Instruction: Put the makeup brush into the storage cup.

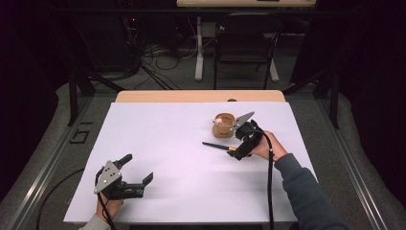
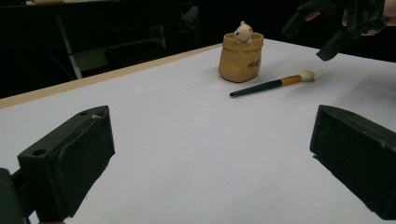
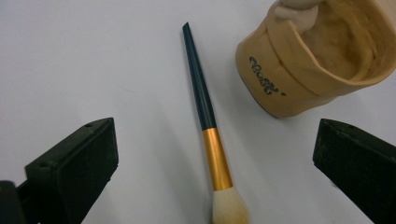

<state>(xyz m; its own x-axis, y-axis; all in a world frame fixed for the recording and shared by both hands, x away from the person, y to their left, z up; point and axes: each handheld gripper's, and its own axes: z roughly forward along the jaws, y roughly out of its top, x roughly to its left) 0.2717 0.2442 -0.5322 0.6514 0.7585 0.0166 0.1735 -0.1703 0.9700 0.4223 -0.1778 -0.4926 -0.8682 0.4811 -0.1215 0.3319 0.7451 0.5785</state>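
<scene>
Nearest to us in the high view, the left gripper (image 1: 138, 170) rests low at the near left of the table (image 1: 167, 143), held by a hand (image 1: 109, 207) at the table's edge. We record its jaws as spread wide and released, nothing between them; its own view confirms bare white surface between the two black pads.

Next, right of centre, the right gripper (image 1: 235, 153) is held in the person's right hand (image 1: 265, 148), with a grey sleeve (image 1: 306, 191) behind it and a black cable trailing back to the near edge. We note its jaws parted and released, tilted down over the brush (image 3: 208, 126). In the right gripper view the brush lies flat on the table between the two jaws, touched by neither: dark tapered handle pointing away, gold ferrule in the middle, pale bristle head nearest the camera.

Just beyond the brush stands the tan pot (image 1: 223, 124), upright, shaped like a rolled-down sack with dark lettering on its side. We see a small pale figure (image 2: 243, 31) perched at its rim. Brush and pot sit near each other but apart.

Farther off, past the table's wooden far edge, we list a dark chair (image 1: 246, 45) and loose cables on the floor.
</scene>
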